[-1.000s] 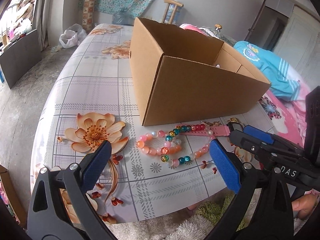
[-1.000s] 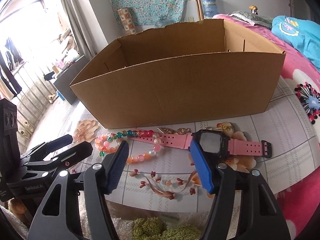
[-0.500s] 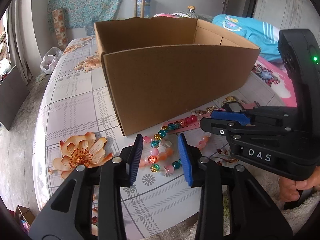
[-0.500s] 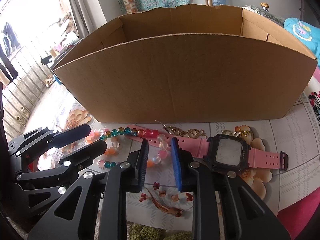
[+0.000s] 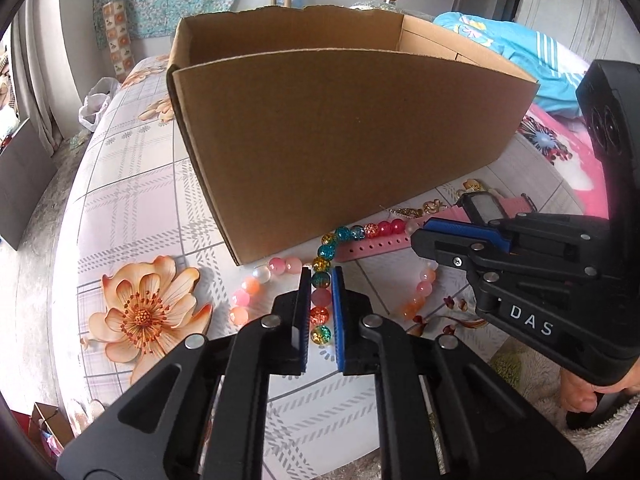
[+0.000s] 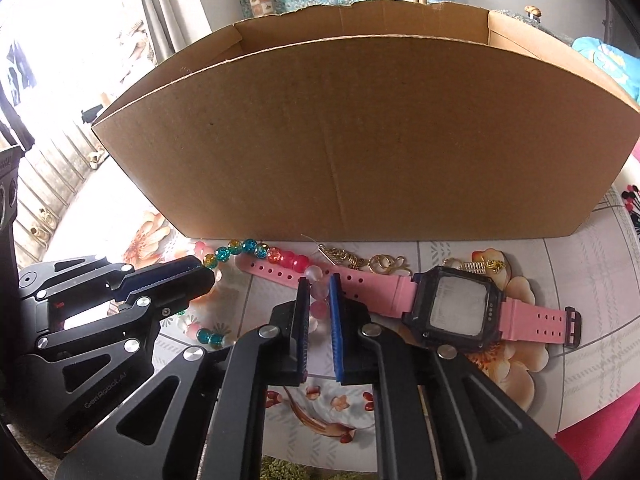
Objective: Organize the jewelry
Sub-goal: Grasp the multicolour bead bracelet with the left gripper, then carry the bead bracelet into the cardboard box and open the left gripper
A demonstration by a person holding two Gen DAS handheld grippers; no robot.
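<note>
A string of coloured glass beads [image 5: 350,233] lies looped on the flowered tablecloth, in front of an open cardboard box [image 5: 340,152]. My left gripper [image 5: 321,276] is closing on one side of the loop, pink and speckled beads pinched between its blue pads. In the right wrist view the bead string [image 6: 250,245] crosses the strap of a pink watch [image 6: 460,308]. My right gripper [image 6: 318,280] is closing on pale pink beads at the strap. The left gripper [image 6: 202,276] shows at the left there; the right gripper [image 5: 420,236] shows at the right in the left wrist view.
Small gold clasps and charms [image 6: 384,262] lie against the cardboard box [image 6: 340,140] wall, behind the watch strap. The tablecloth [image 5: 132,184] runs to a rounded front edge with fluffy rug below. A person's hand [image 5: 580,396] holds the right gripper. Blue clothing [image 5: 500,40] lies behind the box.
Both grippers dropped toward the beads and closed from wide open to a narrow pinch on the bead string. The left one also rolled and shifted right toward the box.
</note>
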